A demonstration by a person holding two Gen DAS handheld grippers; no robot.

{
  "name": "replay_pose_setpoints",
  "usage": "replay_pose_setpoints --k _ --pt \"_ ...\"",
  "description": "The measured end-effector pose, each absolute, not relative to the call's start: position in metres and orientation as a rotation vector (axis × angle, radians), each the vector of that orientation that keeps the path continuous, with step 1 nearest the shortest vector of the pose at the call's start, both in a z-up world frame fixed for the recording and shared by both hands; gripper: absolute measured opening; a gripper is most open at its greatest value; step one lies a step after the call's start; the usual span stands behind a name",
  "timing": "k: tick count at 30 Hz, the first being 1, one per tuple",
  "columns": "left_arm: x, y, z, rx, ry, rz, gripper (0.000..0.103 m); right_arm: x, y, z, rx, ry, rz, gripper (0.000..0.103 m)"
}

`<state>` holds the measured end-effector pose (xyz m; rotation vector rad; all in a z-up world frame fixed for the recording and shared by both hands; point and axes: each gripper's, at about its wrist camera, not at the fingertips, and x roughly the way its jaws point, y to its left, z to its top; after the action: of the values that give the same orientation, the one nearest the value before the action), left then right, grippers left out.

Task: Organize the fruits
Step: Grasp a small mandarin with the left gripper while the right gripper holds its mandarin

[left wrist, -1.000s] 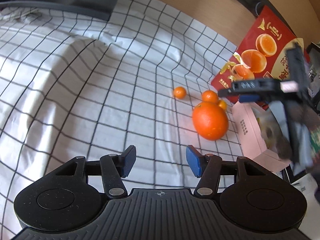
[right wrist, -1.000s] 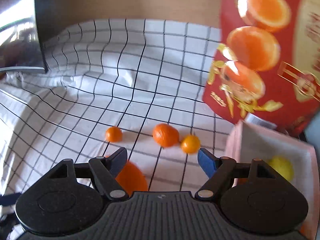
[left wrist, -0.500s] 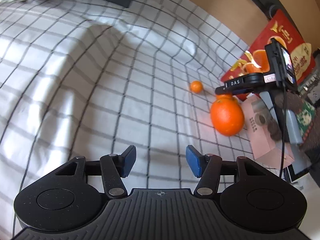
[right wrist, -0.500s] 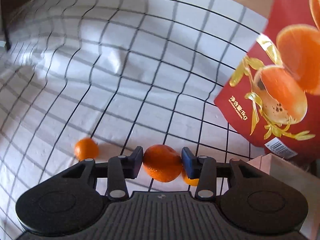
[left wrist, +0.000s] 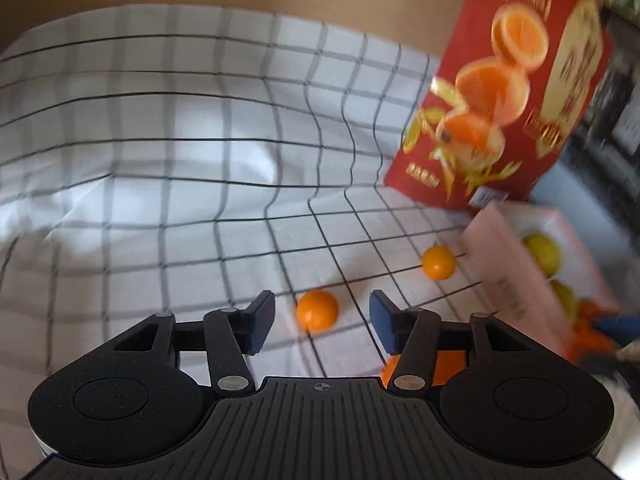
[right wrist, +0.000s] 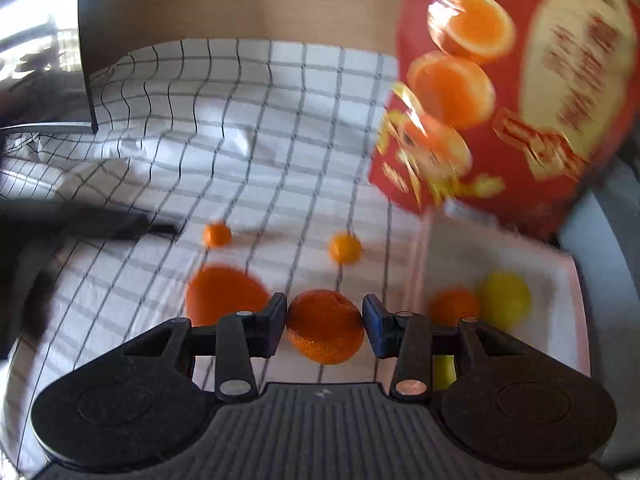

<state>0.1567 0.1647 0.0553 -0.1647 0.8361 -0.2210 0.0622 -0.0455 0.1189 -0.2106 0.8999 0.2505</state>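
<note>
The right gripper (right wrist: 324, 326) is clamped on a mandarin (right wrist: 325, 326), mid-carry; next comes release over the pink box (right wrist: 576, 300) at three o'clock. The left gripper (left wrist: 322, 326), jaws apart and just narrowing, frames a small orange (left wrist: 317, 309).

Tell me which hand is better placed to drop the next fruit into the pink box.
Right. Its gripper is already shut on a mandarin, with the pink box just to its right. The left gripper is open and empty, a small orange lying on the cloth between its fingers.
</note>
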Motion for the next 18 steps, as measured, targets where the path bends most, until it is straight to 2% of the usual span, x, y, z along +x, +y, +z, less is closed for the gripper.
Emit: replay_pose_setpoints --k 6,8,9,18 --pt "0.18 0.144 0.034 -0.052 0.918 -0.22 0.047 0.01 -0.06 0.096 -0.176 0.917 0.203 0.041" --pt "0.181 0.14 0.03 -0.025 0.932 -0.225 0.04 0.001 -0.065 0.09 -0.139 0.93 0.199 0.041" --pt "0.179 0.14 0.03 -0.03 0.923 -0.23 0.032 -0.003 -0.067 0.086 -0.123 0.936 0.197 0.041" --pt "0.114 0.17 0.041 -0.127 0.912 -0.143 0.032 -0.009 -0.061 0.067 -0.091 0.94 0.254 0.041"
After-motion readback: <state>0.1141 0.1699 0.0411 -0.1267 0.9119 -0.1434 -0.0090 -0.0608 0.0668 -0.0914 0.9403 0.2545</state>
